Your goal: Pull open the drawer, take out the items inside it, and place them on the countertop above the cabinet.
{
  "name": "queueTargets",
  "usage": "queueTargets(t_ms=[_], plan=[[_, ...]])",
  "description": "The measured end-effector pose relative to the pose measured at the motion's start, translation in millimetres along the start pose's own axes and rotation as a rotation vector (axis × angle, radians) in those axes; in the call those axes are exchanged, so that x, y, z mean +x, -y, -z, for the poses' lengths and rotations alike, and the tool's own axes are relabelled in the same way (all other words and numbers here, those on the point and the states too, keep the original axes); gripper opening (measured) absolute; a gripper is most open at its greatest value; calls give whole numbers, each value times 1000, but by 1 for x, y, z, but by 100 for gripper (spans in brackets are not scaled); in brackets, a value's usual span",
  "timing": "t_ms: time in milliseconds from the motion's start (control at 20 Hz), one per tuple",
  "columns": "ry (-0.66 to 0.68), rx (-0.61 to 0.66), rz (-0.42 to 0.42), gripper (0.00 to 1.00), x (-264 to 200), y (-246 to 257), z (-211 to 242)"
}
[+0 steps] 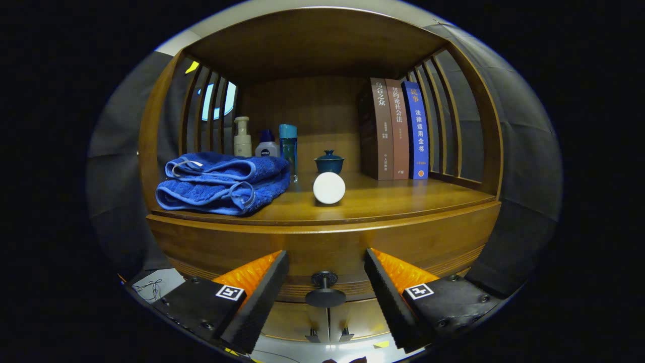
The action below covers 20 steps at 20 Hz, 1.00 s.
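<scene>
**At drawer front, fingers spread either side of knob**

Before wooden cabinet point(322, 242), gripper point(326, 280) held level, fingers point(262, 297) wide apart, ridged inner pads facing. Dark round drawer knob point(325, 290) between them, untouched. Drawer point(322, 290) shut; contents hidden. Square coded markers on finger bases. On glossy countertop point(403, 201): folded blue terry towel point(221, 184), white sphere point(329, 188), dark lidded teacup point(329, 162), pump bottle point(242, 137), small white bottle point(267, 146), teal bottle point(288, 148), three upright books point(398, 128) with Chinese spine titles. Slatted side walls.
</scene>
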<state>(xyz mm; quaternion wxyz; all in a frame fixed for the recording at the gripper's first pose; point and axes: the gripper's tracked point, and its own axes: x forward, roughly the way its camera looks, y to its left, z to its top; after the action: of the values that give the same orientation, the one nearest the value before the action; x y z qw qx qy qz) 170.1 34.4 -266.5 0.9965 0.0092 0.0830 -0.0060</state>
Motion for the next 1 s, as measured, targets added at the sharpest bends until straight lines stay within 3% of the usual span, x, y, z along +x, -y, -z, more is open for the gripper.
queueTargets(t_ms=[650, 1000], plan=[[56, -16, 36, 100, -74, 5, -112], [83, -18, 49, 100, -135, -13, -206]])
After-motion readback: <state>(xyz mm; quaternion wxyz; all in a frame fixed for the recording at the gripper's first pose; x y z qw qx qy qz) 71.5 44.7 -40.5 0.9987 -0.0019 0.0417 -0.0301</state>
